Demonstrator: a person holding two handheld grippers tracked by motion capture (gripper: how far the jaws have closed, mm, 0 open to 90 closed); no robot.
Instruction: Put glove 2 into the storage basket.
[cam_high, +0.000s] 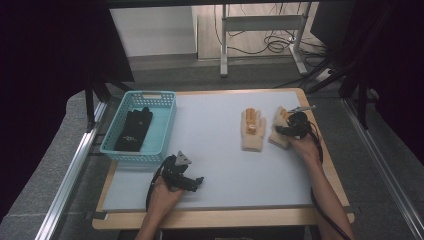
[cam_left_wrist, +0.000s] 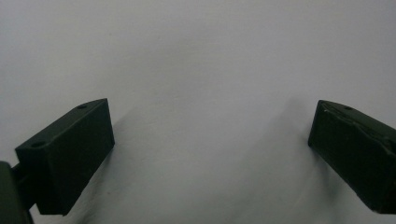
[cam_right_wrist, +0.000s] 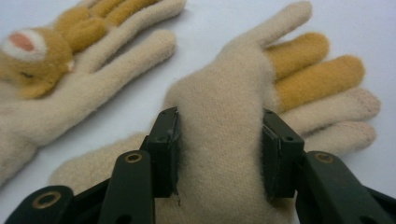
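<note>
The right gripper (cam_right_wrist: 219, 154) is clamped on the nearer of two cream knitted gloves with mustard-yellow fingers (cam_right_wrist: 233, 107), its black jaws pinching a raised fold of the palm so the wool bulges up between the pads. That fold looks deliberate: a flat, soft glove gives nothing to grab from above, so bunching the fabric makes a ridge the jaws can hold. In the high view this glove (cam_high: 278, 131) lies at the right of the pale grey counter (cam_high: 210, 150), partly under the right gripper (cam_high: 292, 127), fingers pointing away from the person.

Just beside it, apart by a narrow strip of counter, lies its mate, a cream glove with a small orange animal face stitched on the back (cam_high: 252, 129), flat and untouched (the face shows clearly in the right gripper view (cam_right_wrist: 28, 51)). The pair sit side by side, fingers the same way.

At the far left stands a turquoise plastic basket with slotted walls (cam_high: 117, 142), already holding a dark, black glove-like item (cam_high: 134, 131). I judge the cream gloves are bound for it too.

The left gripper (cam_high: 192, 184) rests near the front edge of the counter, well apart from the gloves, its jaws spread wide with bare surface between them (cam_left_wrist: 210, 140).
</note>
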